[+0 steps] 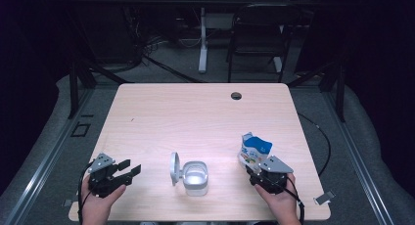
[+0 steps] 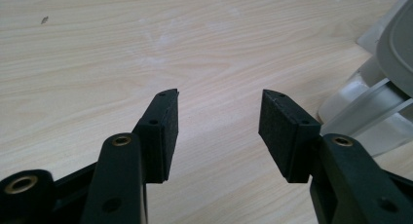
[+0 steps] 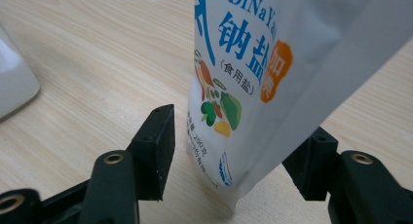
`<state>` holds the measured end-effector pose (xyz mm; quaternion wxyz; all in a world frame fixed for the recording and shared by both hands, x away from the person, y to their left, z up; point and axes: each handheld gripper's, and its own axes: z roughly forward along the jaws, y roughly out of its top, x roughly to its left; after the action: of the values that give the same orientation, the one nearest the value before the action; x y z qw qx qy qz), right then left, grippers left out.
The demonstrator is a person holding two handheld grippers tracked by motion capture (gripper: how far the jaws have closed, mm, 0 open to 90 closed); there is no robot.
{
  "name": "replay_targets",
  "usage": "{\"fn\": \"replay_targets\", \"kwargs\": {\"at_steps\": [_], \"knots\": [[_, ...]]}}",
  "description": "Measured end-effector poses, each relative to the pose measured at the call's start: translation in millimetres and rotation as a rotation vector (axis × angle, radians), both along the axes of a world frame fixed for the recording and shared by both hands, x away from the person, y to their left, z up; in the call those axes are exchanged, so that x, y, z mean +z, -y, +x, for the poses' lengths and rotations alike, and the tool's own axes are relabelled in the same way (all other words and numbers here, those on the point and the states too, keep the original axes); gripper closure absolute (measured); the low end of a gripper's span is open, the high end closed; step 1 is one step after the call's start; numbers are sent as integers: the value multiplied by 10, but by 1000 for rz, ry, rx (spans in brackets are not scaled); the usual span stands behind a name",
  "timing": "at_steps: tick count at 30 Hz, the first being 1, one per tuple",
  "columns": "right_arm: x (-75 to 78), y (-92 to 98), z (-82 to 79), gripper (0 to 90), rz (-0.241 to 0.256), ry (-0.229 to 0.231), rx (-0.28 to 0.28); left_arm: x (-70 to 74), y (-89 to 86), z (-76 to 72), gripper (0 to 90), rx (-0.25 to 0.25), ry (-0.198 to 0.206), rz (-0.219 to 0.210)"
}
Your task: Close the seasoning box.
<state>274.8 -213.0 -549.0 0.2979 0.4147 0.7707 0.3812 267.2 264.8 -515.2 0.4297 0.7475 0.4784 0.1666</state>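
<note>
Left gripper (image 1: 128, 169): held in the person's left hand (image 1: 98, 203) near the desk's front-left corner; jaws spread apart with nothing between them, pointing toward the container. In the left gripper view (image 2: 218, 124) bare wood shows between the jaws.
Container (image 1: 195, 177): a small white plastic box with its hinged lid (image 1: 174, 168) swung open and standing on edge at its left side; it sits near the front edge of the desk (image 1: 195, 117), about midway between the two grippers. In the left gripper view its pale body (image 2: 370, 112) lies just beyond the right-hand jaw, not touching it.
Salt bag (image 1: 253, 151): a white and blue pouch of table salt, standing upright near the desk's front-right corner, top crumpled and tilted. In the right gripper view its printed face (image 3: 243, 83) bears blue characters, an orange badge and pictured vegetables.
Right gripper (image 1: 254, 173): held in the person's right hand (image 1: 279, 200); jaws parted, one on each side of the bag's lower part. In the right gripper view (image 3: 238, 141) a gap remains at the left-hand jaw; contact at the other jaw cannot be told.
</note>
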Motion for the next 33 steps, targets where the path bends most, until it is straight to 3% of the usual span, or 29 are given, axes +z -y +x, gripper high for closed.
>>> {"fn": "replay_targets", "kwargs": {"at_steps": [14, 19, 24, 31, 33], "knots": [[5, 5, -38, 418, -3, -4, -5, 92, 94, -30, 585, -46, 15, -5], [17, 28, -67, 418, 11, -1, -7, 139, 221, -58, 710, -101, 18, -9], [30, 44, -173, 418, 15, 3, -13, 187, 392, -95, 895, -172, 24, -2], [17, 114, -241, 417, -7, -2, -21, 263, 682, -143, 900, -259, 41, 11], [11, 136, -235, 417, 10, -1, -35, 273, 748, -161, 900, -278, 47, 16]]}}
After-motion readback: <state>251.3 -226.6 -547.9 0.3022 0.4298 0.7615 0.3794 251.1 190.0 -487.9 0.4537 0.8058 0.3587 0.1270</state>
